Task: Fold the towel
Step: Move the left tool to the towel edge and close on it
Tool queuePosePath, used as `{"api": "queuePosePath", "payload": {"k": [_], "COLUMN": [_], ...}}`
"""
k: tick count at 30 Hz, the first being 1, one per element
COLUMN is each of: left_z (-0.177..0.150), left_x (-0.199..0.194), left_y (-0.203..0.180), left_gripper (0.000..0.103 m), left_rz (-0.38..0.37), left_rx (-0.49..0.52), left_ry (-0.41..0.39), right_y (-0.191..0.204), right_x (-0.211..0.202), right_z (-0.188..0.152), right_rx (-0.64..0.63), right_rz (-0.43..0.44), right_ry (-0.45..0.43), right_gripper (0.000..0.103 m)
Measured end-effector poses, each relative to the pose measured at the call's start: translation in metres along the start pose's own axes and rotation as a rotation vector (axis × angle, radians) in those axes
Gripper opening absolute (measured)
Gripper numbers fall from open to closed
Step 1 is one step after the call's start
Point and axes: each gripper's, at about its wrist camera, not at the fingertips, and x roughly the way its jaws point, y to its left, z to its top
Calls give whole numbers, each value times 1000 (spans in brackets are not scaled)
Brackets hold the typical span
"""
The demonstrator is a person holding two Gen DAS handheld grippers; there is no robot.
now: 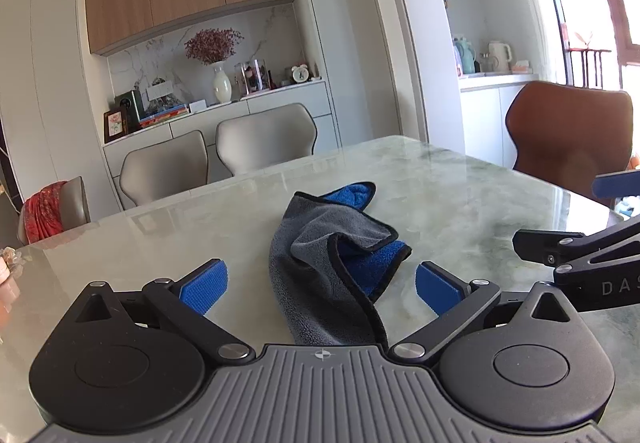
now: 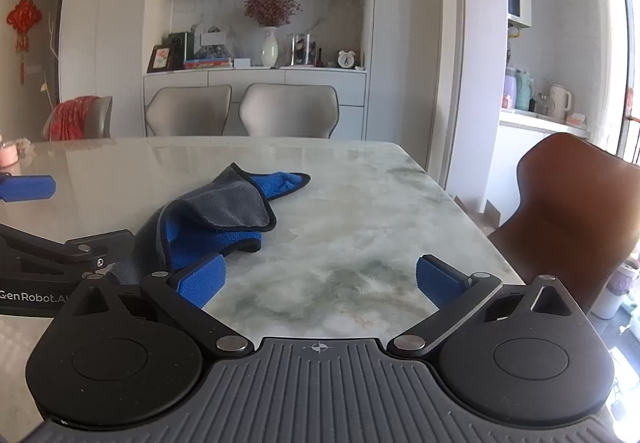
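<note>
A crumpled towel point(image 1: 324, 251), grey on one side and blue on the other with black trim, lies on the marble table point(image 1: 448, 195). My left gripper point(image 1: 320, 287) is open, and the near end of the towel runs between its blue pads point(image 1: 204, 283) without being clamped. In the right wrist view the towel point(image 2: 224, 211) lies ahead and to the left. My right gripper point(image 2: 320, 279) is open over bare table, with its left pad point(image 2: 202, 281) close to the towel's near edge. Each gripper shows at the side of the other's view.
Two beige chairs point(image 2: 240, 111) stand at the table's far side, a brown chair point(image 2: 576, 211) at its right end. The table's right edge point(image 2: 472, 219) is close to my right gripper. A pink item point(image 2: 8, 155) sits at the far left of the table.
</note>
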Motion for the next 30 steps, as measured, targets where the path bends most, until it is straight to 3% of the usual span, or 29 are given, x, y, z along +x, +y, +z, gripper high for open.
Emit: {"api": "queuePosePath", "payload": {"k": [6, 11, 20, 24, 30], "left_z": [8, 12, 9, 9, 10], "left_x": [29, 49, 76, 84, 89], "left_y": [5, 1, 0, 7, 14], "left_gripper": [101, 87, 44, 15, 6], "left_rz": [-68, -94, -136, -166, -160], "left_rx": [-12, 25, 44, 25, 15], "left_ry": [47, 46, 118, 142, 159], "right_y": [-9, -12, -22, -23, -21], "right_x": [17, 20, 28, 33, 38], "right_z": [5, 5, -1, -3, -8], "right_rx": [18, 16, 53, 46, 29], "right_rz": [27, 18, 10, 2, 6], "right_ry": [28, 15, 30, 35, 46], "right_gripper": [103, 103, 103, 103, 103]}}
